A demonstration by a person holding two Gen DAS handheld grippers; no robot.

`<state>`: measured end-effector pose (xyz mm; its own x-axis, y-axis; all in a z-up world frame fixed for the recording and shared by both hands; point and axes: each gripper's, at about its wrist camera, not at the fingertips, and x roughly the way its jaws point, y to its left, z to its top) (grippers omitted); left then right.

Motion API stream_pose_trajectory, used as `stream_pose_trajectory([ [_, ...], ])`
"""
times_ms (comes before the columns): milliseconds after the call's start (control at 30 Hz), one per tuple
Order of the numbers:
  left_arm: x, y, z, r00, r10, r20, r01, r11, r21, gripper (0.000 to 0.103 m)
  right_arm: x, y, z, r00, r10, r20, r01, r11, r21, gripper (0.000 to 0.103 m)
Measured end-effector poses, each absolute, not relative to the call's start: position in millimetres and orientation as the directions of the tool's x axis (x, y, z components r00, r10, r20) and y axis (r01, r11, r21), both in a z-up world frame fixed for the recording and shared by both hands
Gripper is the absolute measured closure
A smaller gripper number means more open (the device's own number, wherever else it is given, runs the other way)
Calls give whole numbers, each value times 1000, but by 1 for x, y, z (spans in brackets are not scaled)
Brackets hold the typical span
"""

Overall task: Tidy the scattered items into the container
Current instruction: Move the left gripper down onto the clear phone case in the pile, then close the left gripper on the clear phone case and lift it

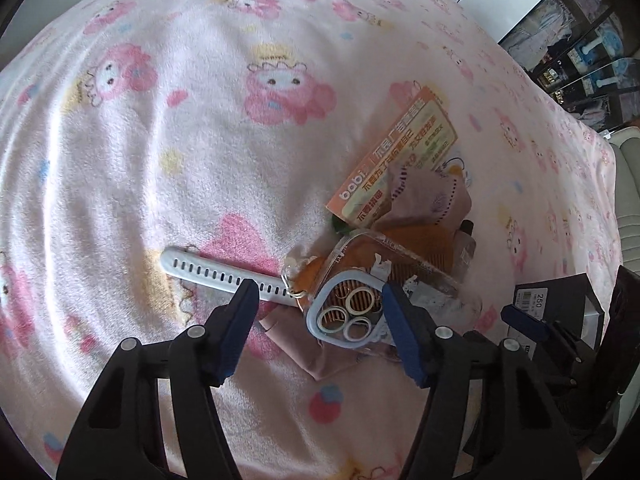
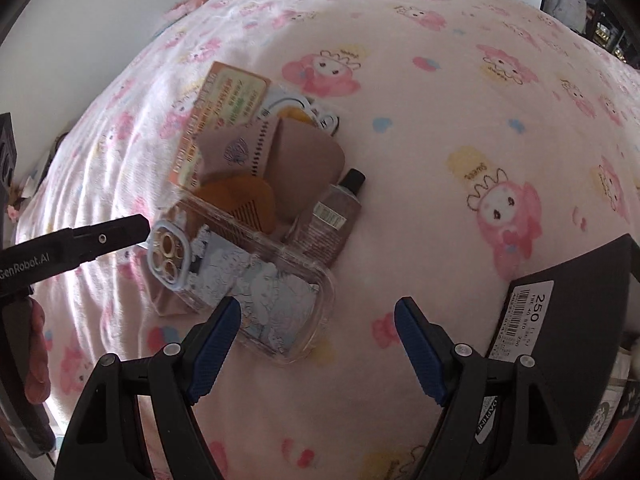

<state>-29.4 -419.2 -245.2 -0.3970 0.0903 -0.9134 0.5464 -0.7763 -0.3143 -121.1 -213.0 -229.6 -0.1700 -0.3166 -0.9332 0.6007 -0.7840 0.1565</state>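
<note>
Fingers [image 1: 390, 312] on my left gripper [image 1: 316, 308] stood spread and empty, tipped steeply down over the camera end of the clear phone case [image 1: 352, 308], one blue pad beside the pale watch strap [image 1: 224, 274]. Those of my right gripper [image 2: 318, 320] gaped wide too, grasping nothing, angled down at the pink blanket [image 2: 420, 140] on the bed, its left pad just at the case's near corner. Comb [image 2: 244, 200], brown pouch [image 2: 296, 160], orange card [image 2: 216, 120] and small bottle [image 2: 332, 216] lay heaped against the case; the black box [image 2: 576, 312] sat at my right.
</note>
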Motion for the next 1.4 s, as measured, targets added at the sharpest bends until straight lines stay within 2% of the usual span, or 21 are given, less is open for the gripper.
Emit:
stream_pose_trajectory([
  [167, -37, -419, -260, -394, 145, -908, 537, -765, -355, 39, -122, -219, -237, -162, -295, -942, 600, -787, 144, 25],
  [200, -38, -418, -262, -394, 158, -906, 533, -763, -365, 41, -122, -221, -238, -158, -291, -943, 605, -784, 141, 25],
  [267, -38, -415, -267, -390, 181, -903, 530, -757, -381, 51, -123, -226, -243, -133, -297, -945, 608, -778, 159, 25],
  [300, -37, -414, -269, -386, 181, -905, 533, -756, -379, 51, -123, -228, -245, -117, -305, -945, 607, -775, 175, 25],
  [400, -30, -406, -270, -366, 210, -907, 541, -745, -390, 58, -118, -232, -247, -64, -346, -936, 614, -754, 236, 34],
  [467, -21, -399, -262, -376, 218, -900, 519, -756, -400, 58, -111, -233, -244, -27, -380, -925, 620, -732, 283, 38],
  [600, -18, -405, -245, -436, 177, -882, 508, -761, -404, 57, -105, -238, -231, -59, -406, -912, 620, -731, 286, 38],
  [700, -32, -413, -252, -435, 171, -884, 509, -763, -399, 57, -113, -247, -233, -101, -368, -924, 596, -767, 240, 38],
  [833, -39, -417, -274, -404, 198, -893, 512, -760, -400, 55, -119, -258, -252, -29, -382, -924, 560, -772, 302, 38],
  [933, -34, -408, -270, -387, 211, -898, 498, -772, -396, 55, -112, -261, -245, -61, -383, -922, 569, -772, 283, 49],
  [967, -29, -404, -266, -388, 230, -893, 489, -770, -411, 55, -110, -260, -240, -80, -386, -919, 577, -770, 273, 50],
  [1067, -13, -391, -263, -395, 281, -875, 467, -758, -455, 55, -105, -259, -225, -129, -409, -904, 576, -772, 268, 50],
  [1133, -12, -385, -267, -397, 263, -879, 473, -762, -442, 52, -115, -269, -236, -132, -390, -911, 583, -774, 247, 50],
  [1200, -16, -387, -273, -402, 224, -888, 486, -770, -414, 52, -117, -260, -249, -109, -353, -929, 587, -777, 227, 50],
  [1333, -25, -397, -291, -386, 289, -876, 495, -737, -461, 45, -117, -239, -267, -29, -363, -931, 553, -782, 288, 44],
  [1400, -28, -394, -301, -341, 298, -891, 522, -729, -443, 48, -116, -244, -268, -12, -368, -930, 546, -782, 302, 43],
])
